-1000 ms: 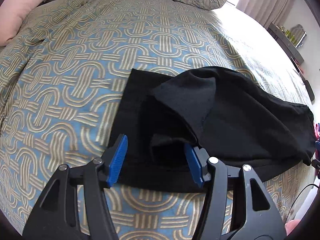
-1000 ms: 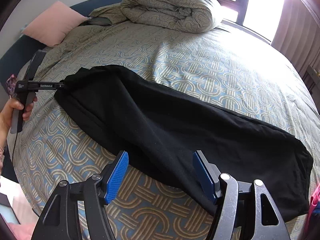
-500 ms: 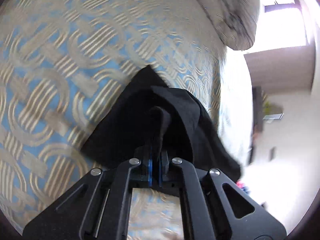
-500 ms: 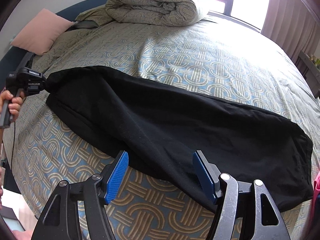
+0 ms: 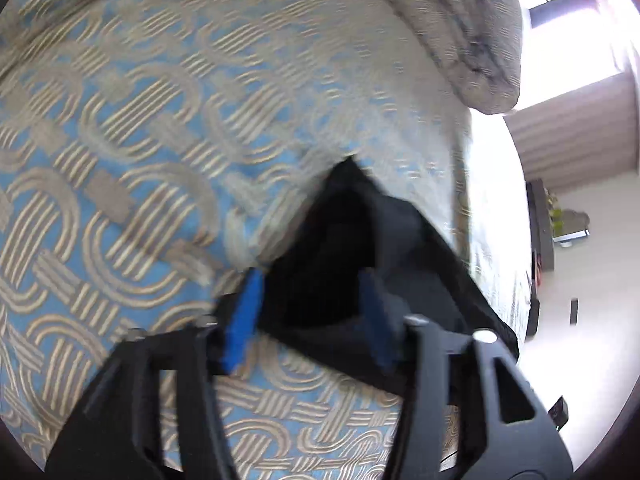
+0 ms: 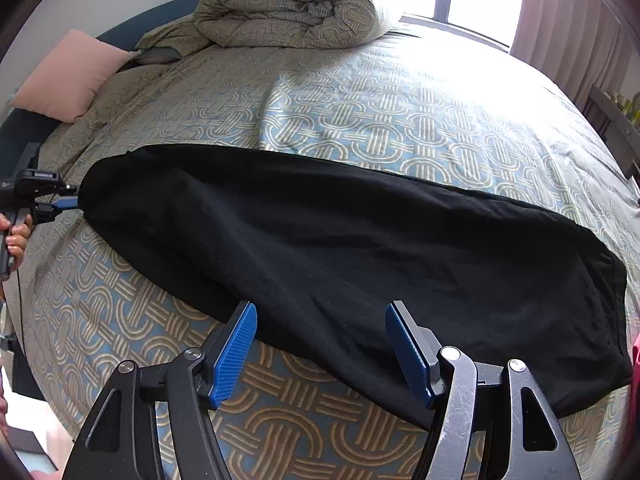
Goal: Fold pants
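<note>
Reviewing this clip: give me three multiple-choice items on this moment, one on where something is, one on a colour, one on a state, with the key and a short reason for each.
1. Where do the black pants lie?
A. Spread across the patterned bedspread
B. Hanging from the curtain
C. Piled on the pink pillow

2. What colour are the pads on the right gripper?
A. Red
B. Blue
C. White

3. How does the right gripper stand?
A. Clamped on the pants
B. Shut on nothing
C. Open, with its pads clear of the cloth

Key: 1 A, the pants stretch flat over the bedspread, while the pink pillow sits apart at the head of the bed. 2 B, both pads show blue in the right wrist view. 3 C, the pads stand wide apart above the near edge of the pants, pressing nothing.
</note>
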